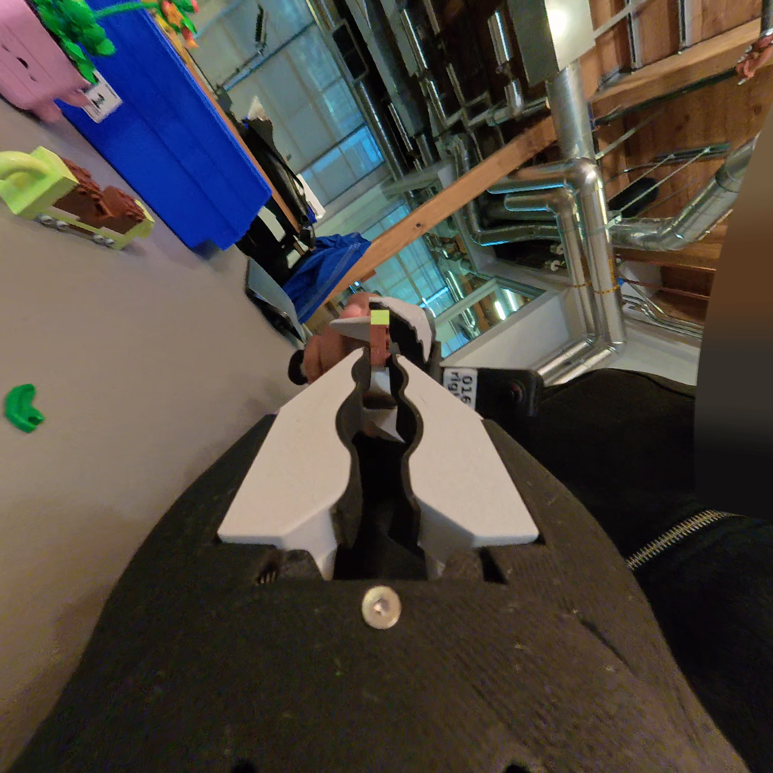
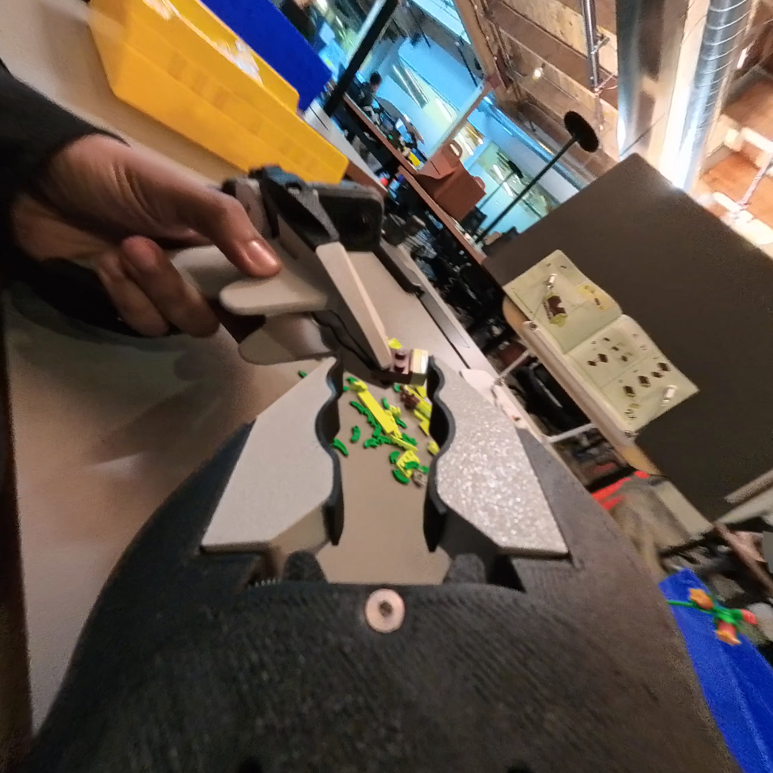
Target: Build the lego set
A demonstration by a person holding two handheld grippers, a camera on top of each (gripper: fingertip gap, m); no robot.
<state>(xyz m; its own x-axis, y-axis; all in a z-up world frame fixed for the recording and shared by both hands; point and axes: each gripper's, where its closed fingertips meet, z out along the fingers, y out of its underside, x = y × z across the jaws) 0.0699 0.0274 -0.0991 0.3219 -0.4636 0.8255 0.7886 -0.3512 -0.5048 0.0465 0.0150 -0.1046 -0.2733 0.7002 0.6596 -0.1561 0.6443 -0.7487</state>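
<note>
Between the two tool tips, held up off the surface, sits a small brown-and-lime lego piece. Left tool clenched on its brown end: in the left wrist view the piece stands at 12 o'clock from the tips, long axis running straight out along the fingers, lime cap at the far end. Right tool meets it head-on from the opposite side; in the right wrist view the same piece lies at the tips, just right of centre, about 1 o'clock, its lime end against the inner face of the right-hand finger. Right tool's jaws stand parted, wider than the piece; touching on one side only, as far as can be told, so not gripping. Left tool is the nearer and the only holder. Judgement: the coming move turns on this end-to-end line-up, with the right tool closing on or pressing the lime end along the piece's long axis. Loose green and lime pieces lie on the surface below, at 6 o'clock from the held piece. Instruction booklet stands open at 3 o'clock. Partly built lime and brown assembly rests at 10 o'clock in the left wrist view, well apart.
</note>
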